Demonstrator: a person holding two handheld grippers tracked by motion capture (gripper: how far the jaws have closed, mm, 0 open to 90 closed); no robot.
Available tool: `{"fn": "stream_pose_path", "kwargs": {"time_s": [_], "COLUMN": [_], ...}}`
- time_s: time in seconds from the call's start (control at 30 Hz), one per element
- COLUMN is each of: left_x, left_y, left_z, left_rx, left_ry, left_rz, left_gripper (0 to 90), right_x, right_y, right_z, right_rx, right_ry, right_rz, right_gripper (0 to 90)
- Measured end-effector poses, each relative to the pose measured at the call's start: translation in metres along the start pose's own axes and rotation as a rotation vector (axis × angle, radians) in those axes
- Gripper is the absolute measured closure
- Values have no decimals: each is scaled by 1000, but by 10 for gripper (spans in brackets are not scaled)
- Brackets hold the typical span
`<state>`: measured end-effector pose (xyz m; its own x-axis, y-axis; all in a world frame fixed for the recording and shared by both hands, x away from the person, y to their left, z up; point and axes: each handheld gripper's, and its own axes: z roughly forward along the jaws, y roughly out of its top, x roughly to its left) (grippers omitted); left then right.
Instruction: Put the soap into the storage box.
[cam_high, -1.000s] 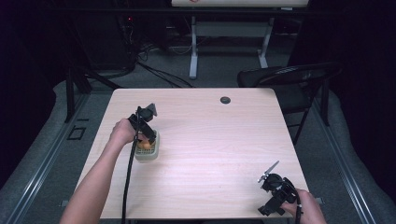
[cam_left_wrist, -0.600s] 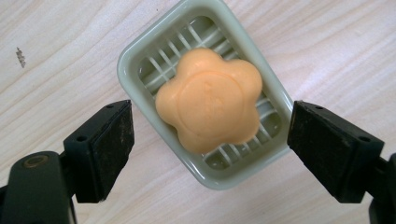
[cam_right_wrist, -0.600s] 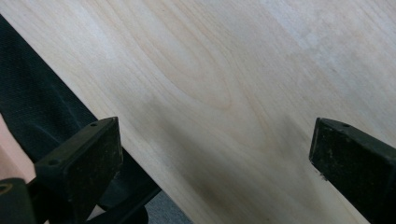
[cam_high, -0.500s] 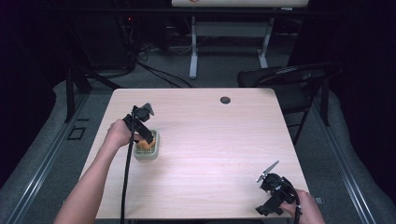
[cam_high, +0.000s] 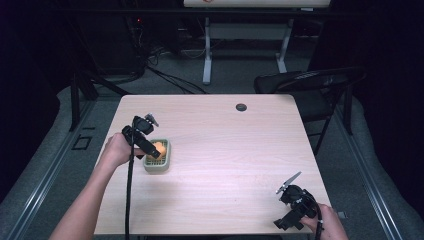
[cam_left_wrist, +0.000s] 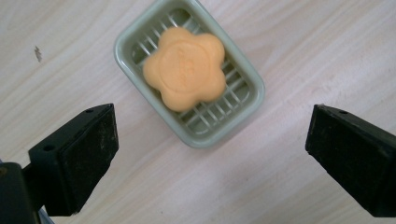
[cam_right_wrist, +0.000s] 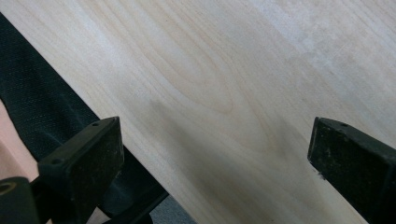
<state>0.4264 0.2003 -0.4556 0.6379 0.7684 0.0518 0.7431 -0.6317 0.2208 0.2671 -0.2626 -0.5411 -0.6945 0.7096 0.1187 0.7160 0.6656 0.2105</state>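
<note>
An orange flower-shaped soap (cam_left_wrist: 185, 68) lies in a pale green slatted soap dish (cam_left_wrist: 247, 79) on the wooden table. In the high view the dish (cam_high: 161, 166) sits at the table's left, with the soap (cam_high: 158, 148) partly behind my left gripper (cam_high: 148, 149). That gripper hovers just above the dish, and in the left gripper view my left gripper (cam_left_wrist: 210, 158) is open, its jaws wide apart and holding nothing. My right gripper (cam_high: 290, 220) rests over the table's front right corner; in the right gripper view it (cam_right_wrist: 212, 163) stands open over bare wood.
A small dark round grommet (cam_high: 241, 107) sits near the table's far edge. A black folding chair (cam_high: 310, 82) stands off the far right corner. The table's front edge (cam_right_wrist: 98, 112) runs close under the right gripper, with dark cloth beyond it.
The left hand and its gripper have drawn back slightly toward the left, away from the dish, leaving the soap in it. The right gripper has stayed put.
</note>
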Motion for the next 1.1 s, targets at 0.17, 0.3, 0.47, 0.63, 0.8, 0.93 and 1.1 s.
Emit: {"fn": "stream_pose_path", "kwargs": {"time_s": [0.17,0.3,0.47,0.63,0.8,0.93,1.1], "left_x": [-8,-16,-27,-35,-45,-53,-63], "left_y": [-16,-32,-55,-75,-91,-104,-123], "left_z": [-3,-7,-9,-10,-8,0,16], "left_rx": [-6,-20,-34,-42,-41,-6,48], "left_ry": [3,17,18,25,20,16,15], "left_rz": [14,24,29,17,19,31,40], "left_gripper": [7,2,2,2,1,1,1], "right_x": [1,1,2,1,3,3,3], "right_y": [1,1,1,2,2,2,2], "right_z": [1,1,1,1,2,2,3], "right_rx": [14,17,18,39,34,38,39], "right_ry": [-11,-16,-12,-18,-20,-23,-19], "right_rz": [-16,-16,-19,-35,-29,-31,-28], "right_gripper": [31,31,32,33,34,35,39]}}
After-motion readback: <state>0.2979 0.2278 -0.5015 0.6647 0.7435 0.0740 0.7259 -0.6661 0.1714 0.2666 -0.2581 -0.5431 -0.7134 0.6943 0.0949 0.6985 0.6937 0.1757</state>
